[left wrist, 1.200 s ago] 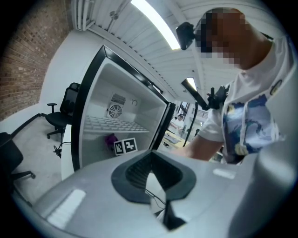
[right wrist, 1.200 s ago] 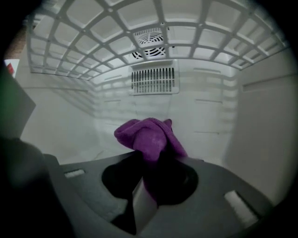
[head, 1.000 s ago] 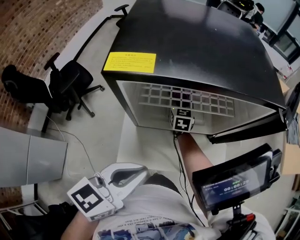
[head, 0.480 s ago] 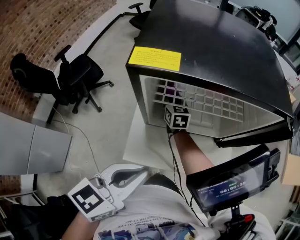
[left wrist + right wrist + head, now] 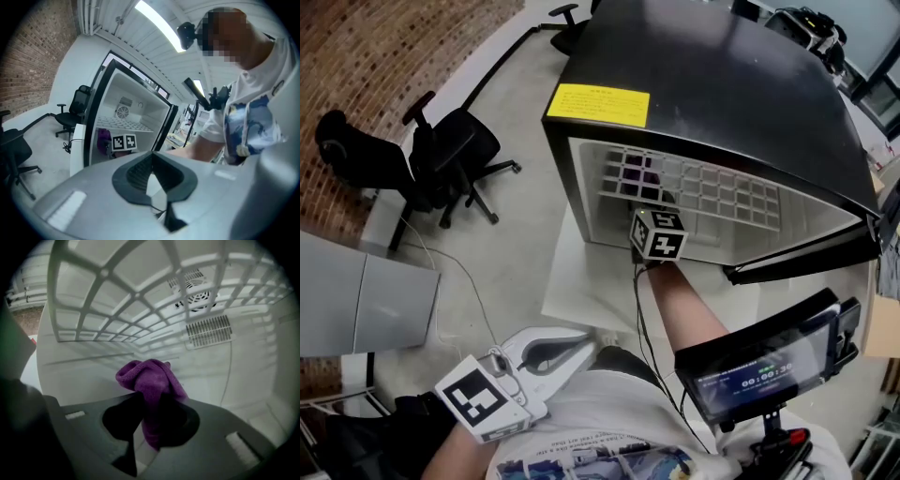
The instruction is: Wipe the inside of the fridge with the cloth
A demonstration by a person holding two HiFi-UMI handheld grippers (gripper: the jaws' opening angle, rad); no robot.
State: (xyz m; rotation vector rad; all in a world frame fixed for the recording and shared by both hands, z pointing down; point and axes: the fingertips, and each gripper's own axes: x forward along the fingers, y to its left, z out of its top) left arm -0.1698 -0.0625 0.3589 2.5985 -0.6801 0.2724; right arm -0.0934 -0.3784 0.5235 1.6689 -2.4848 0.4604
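A black mini fridge [image 5: 722,84] with a yellow sticker stands open, and a white wire shelf [image 5: 712,192] sits inside it. My right gripper [image 5: 649,202] reaches in under that shelf and is shut on a purple cloth [image 5: 637,174]. In the right gripper view the cloth [image 5: 152,378] bunches up out of the right gripper [image 5: 150,404], close to the white back wall [image 5: 93,371]. My left gripper [image 5: 581,345] is held low by the person's body, outside the fridge, shut on nothing. The left gripper view also shows the fridge [image 5: 129,101] and the cloth [image 5: 103,139].
Two black office chairs [image 5: 450,155] stand on the floor to the left, with a grey cabinet [image 5: 366,309] nearer. The fridge door [image 5: 802,262] hangs open at the right. A small screen on a mount [image 5: 759,361] sits at the lower right. A fan grille [image 5: 197,294] marks the back wall.
My right gripper with the cloth has moved toward the left side of the fridge interior. The head view has swung a little. The left gripper has stayed put.
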